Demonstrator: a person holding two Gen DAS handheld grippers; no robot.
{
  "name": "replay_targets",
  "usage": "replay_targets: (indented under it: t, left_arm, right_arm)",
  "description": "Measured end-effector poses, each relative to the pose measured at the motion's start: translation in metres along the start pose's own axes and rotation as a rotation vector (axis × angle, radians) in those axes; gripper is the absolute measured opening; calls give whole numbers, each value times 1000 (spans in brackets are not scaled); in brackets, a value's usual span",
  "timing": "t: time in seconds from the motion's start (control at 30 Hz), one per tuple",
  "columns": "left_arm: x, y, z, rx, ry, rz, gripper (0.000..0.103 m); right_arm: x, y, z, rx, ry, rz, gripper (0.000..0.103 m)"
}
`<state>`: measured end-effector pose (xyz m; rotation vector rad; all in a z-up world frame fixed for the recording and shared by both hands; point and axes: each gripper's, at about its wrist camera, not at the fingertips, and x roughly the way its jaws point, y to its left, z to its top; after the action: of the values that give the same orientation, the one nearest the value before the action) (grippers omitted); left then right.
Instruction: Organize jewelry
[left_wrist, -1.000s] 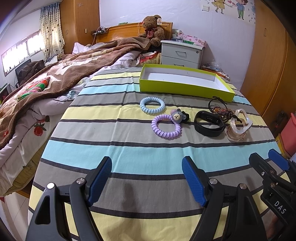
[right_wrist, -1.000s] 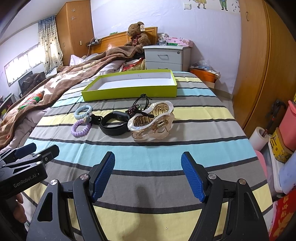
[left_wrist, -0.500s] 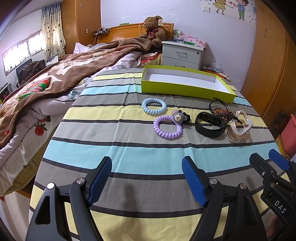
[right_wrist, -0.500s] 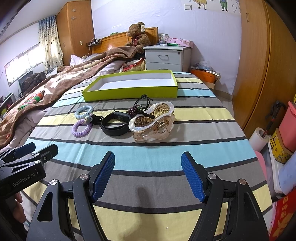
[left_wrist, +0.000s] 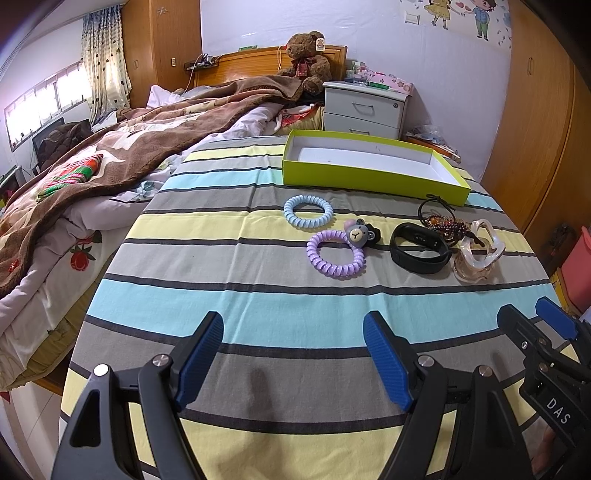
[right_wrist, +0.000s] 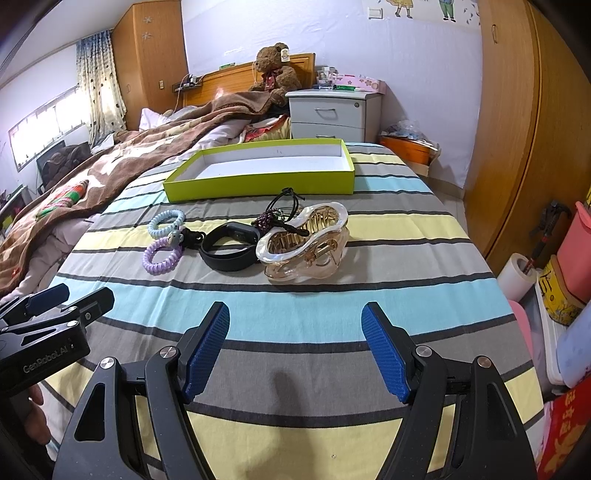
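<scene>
On the striped cloth lie a light blue coil hair tie, a purple coil hair tie with a bear charm, a black wristband, a beaded bracelet with black cord and a clear hair claw clip. An empty lime-green box stands behind them. My left gripper is open and empty, well short of the purple tie. My right gripper is open and empty, short of the claw clip.
The striped table drops off at the left towards a bed with a brown blanket. A white nightstand stands behind the box. Wooden wardrobes and floor clutter are on the right.
Both views have shifted very slightly; the items sit a touch further right in the left wrist view. Both grippers stay open and nothing on the table has moved.
</scene>
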<state>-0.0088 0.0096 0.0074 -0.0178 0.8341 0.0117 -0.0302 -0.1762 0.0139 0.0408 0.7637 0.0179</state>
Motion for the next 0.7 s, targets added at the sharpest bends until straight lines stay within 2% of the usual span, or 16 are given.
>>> replay_targets:
  t: [0.5,0.7]
  left_arm:
    - [4,4,7,-3,8,7,80]
    - [13,6,13,8,32,-8,80]
  right_arm:
    - [11,-2,8,11,17,-11,74]
    - [20,-16,24,73,26,-34,74]
